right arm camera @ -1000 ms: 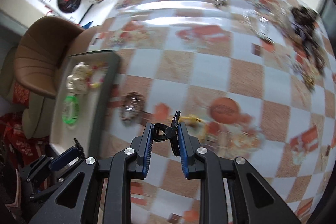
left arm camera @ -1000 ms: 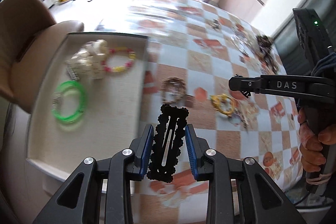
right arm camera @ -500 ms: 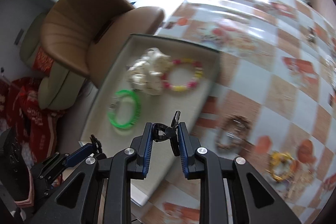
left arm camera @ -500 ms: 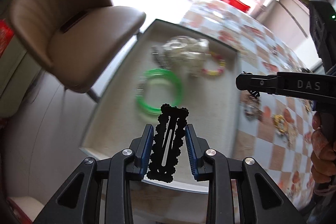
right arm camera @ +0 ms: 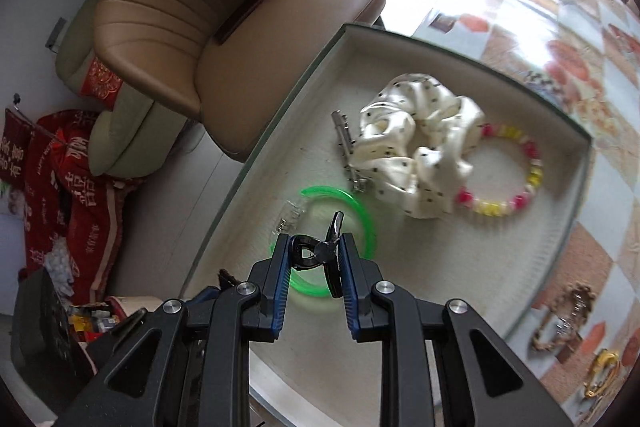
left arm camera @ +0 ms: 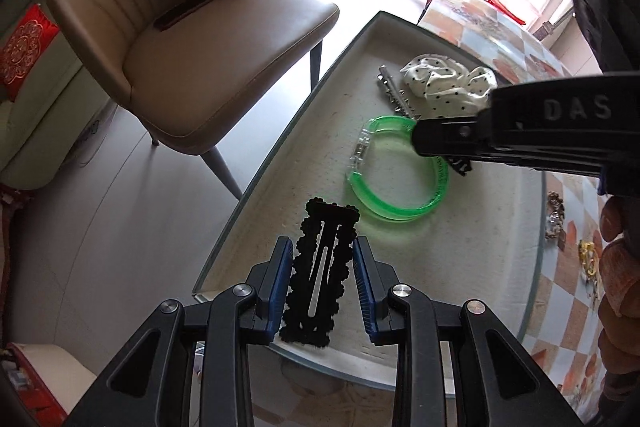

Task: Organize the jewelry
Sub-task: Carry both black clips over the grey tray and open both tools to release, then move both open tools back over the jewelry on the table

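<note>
Beige tray point(right arm camera: 560, 227): green bangle point(right arm camera: 360, 211), scrunchie point(right arm camera: 416, 147).

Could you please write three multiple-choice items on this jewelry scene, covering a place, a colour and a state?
1. Where does the polka-dot scrunchie lie?
A. in the tray
B. on the chair
C. on the floor
2. What colour is the bangle in the tray?
A. red
B. green
C. blue
3. How is the left gripper?
A. open and empty
B. shut on a black snap hair clip
C. out of view

Answers: 1 A, it rests on the tray's liner; 2 B, bright translucent green; 3 B, both pads press the clip's edges.
</note>
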A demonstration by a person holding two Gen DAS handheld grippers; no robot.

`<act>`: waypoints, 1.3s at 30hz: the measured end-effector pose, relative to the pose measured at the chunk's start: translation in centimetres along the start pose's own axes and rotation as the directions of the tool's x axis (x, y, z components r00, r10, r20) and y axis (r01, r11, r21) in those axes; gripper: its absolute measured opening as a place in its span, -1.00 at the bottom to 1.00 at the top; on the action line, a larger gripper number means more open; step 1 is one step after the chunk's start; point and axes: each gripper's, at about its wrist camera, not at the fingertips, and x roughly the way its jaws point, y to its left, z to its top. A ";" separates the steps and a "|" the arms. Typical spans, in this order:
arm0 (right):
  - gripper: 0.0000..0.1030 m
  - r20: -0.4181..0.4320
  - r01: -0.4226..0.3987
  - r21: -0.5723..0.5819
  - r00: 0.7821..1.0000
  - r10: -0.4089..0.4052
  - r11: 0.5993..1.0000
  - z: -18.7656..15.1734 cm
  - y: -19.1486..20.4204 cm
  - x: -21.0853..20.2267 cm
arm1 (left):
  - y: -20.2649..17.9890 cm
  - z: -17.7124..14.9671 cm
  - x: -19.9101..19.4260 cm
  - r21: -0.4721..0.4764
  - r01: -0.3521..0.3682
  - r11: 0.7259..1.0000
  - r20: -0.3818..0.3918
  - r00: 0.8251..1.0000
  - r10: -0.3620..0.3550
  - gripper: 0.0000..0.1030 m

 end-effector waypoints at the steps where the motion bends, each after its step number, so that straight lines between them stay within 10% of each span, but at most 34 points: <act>1: -0.50 -0.009 0.003 -0.001 1.000 -0.003 1.000 0.1 0.1 0.5 | 0.0 0.0 0.2 0.002 -0.001 1.000 -0.003 1.000 0.001 -0.33; 18: -0.45 -0.082 0.014 0.023 0.997 -0.012 1.000 1.1 0.1 4.0 | -0.4 0.4 1.3 0.034 -0.046 0.998 -0.030 0.998 0.047 -0.31; 21: -0.16 -0.075 -0.002 0.028 0.997 0.004 1.000 1.3 -0.1 3.8 | -0.5 0.5 0.9 0.028 -0.063 0.998 -0.007 0.998 0.063 0.34; 39: 0.15 0.090 -0.066 0.165 0.995 0.051 0.984 -1.8 -5.5 -6.3 | -3.3 0.5 -1.0 0.098 -0.090 0.991 0.017 0.996 0.088 0.34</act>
